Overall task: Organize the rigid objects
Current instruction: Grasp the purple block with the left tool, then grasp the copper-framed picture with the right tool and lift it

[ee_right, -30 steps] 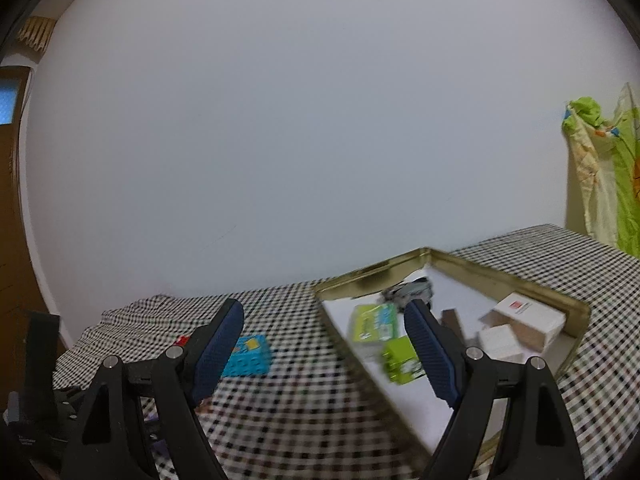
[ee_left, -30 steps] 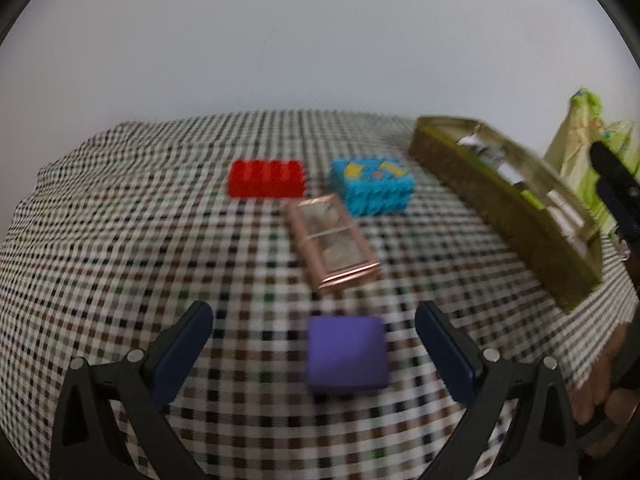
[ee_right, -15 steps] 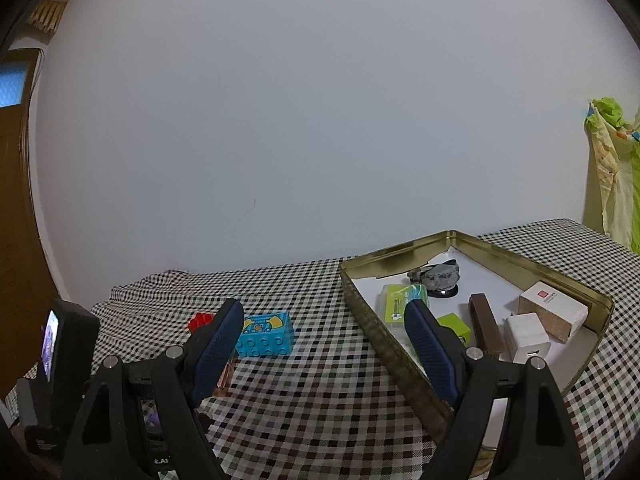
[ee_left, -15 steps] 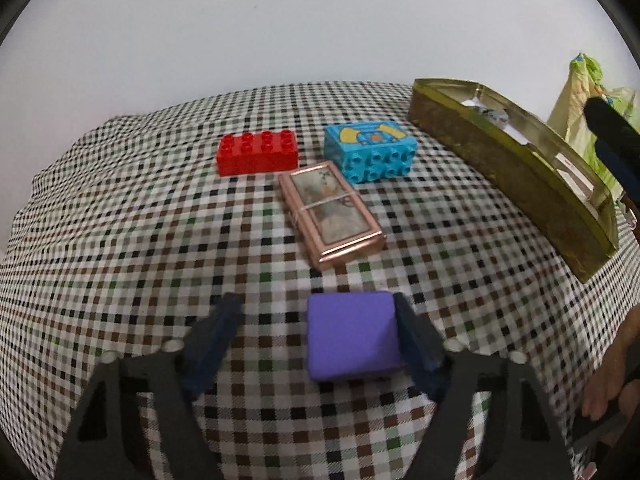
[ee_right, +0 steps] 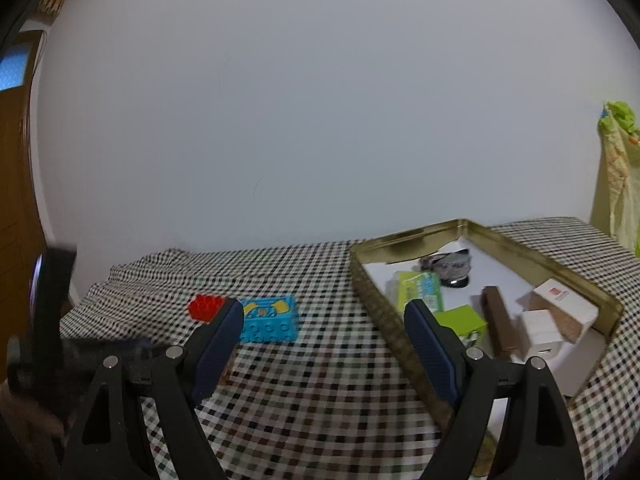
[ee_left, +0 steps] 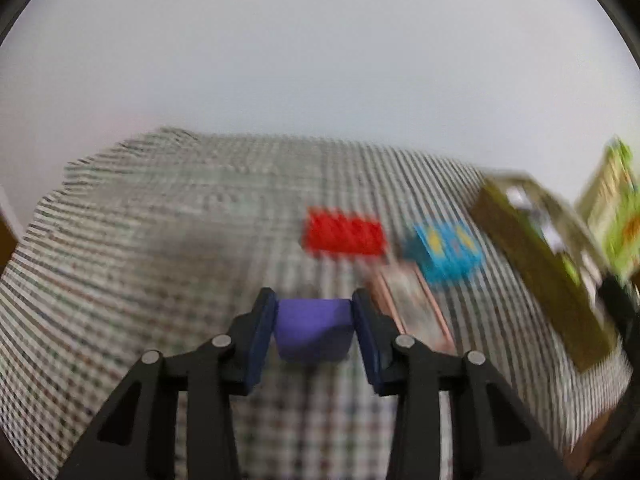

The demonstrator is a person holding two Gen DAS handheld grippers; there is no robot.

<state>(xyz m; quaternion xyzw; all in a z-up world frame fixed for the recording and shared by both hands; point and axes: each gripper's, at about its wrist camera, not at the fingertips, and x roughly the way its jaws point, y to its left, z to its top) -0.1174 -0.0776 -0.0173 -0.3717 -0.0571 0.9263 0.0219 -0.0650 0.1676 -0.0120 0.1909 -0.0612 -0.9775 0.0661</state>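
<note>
A purple block (ee_left: 314, 330) sits between the blue pads of my left gripper (ee_left: 313, 308). The jaws are closing on it, both pads touch its sides, and it hangs a little above the checked cloth. Beyond it lie a red brick (ee_left: 344, 236), a blue brick (ee_left: 444, 254) and a copper-framed flat box (ee_left: 416, 304), all blurred. My right gripper (ee_right: 324, 312) stands open over the cloth with nothing between its fingers. The blue brick (ee_right: 270, 320) and the red brick (ee_right: 206, 307) lie just behind its left finger.
A gold tray (ee_right: 540, 258) at the right holds a green packet (ee_right: 418, 290), a green block (ee_right: 462, 320), a brown bar (ee_right: 498, 322), a white box (ee_right: 564, 304) and other small things. A green cloth (ee_right: 618, 168) hangs at far right. A white wall stands behind the table.
My left gripper's jaws came together on the purple block and raised it off the cloth; its view swung left. The right gripper's view shifted so the tray sits further right.
</note>
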